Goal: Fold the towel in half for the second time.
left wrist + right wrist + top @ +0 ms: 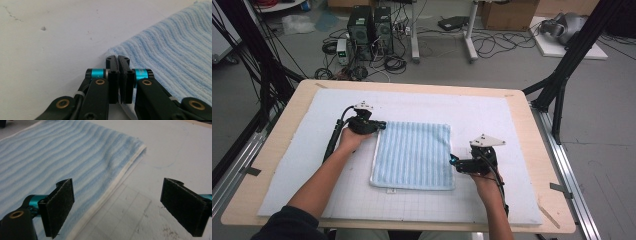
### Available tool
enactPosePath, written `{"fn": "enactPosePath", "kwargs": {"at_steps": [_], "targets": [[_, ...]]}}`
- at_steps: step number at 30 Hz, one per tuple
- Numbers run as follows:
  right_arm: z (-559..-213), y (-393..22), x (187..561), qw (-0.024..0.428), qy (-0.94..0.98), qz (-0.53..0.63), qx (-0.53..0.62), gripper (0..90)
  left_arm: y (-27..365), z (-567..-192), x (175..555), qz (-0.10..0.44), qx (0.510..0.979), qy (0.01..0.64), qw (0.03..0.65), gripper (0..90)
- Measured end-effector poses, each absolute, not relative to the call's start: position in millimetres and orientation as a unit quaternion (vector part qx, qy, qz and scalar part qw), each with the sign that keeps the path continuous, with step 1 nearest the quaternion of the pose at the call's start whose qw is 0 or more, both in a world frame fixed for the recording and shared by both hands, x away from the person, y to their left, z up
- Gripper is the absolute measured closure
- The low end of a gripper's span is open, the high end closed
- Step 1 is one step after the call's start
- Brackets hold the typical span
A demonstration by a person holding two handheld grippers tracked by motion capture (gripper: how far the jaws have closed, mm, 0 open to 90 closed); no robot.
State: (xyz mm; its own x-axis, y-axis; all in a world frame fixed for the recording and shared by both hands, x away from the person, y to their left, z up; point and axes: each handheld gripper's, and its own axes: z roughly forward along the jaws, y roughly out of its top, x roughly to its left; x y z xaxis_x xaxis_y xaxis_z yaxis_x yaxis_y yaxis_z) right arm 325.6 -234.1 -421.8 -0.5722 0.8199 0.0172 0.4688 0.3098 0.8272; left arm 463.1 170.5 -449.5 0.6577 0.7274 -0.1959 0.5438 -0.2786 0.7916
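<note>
Towel (414, 155): light blue, ribbed, folded flat in the middle of a white mat (492, 115), white hem along its edges.
Left gripper (382, 125): at the towel's far left corner; in the left gripper view (119, 62) its 2 black jaws are pressed together, with a strip of the towel's edge pinched between them.
Right gripper (452, 161): at the towel's right edge, near the front corner; in the right gripper view (117, 205) its 2 jaws stand wide apart, holding nothing, 1 over the towel and 1 over the bare mat.
Table (277, 145): pale wood, under the mat.
</note>
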Motion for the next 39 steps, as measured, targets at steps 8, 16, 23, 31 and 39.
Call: {"fn": "enactPosePath", "kwargs": {"at_steps": [8, 16, 23, 31, 39], "targets": [[-422, -227, 383, 0.173, 0.784, 0.428, 0.415, 11.3, 171, -450, 463, 0.097, 0.79, 0.405, 0.451, 86.7], [-430, -219, 433, 0.151, 0.811, 0.377, 0.42, 25.9, 172, -450, 463, 0.094, 0.789, 0.406, 0.451, 86.7], [-435, -207, 456, 0.141, 0.817, 0.366, 0.423, 47.1, 173, -450, 463, 0.092, 0.791, 0.405, 0.45, 86.7], [-437, -198, 458, 0.156, 0.841, 0.341, 0.389, 84.0, 176, -450, 463, 0.088, 0.785, 0.406, 0.459, 87.5], [-428, -201, 460, 0.214, 0.812, 0.365, 0.403, 85.6, 176, -432, 471, 0.126, 0.748, 0.406, 0.51, 87.6]]}}
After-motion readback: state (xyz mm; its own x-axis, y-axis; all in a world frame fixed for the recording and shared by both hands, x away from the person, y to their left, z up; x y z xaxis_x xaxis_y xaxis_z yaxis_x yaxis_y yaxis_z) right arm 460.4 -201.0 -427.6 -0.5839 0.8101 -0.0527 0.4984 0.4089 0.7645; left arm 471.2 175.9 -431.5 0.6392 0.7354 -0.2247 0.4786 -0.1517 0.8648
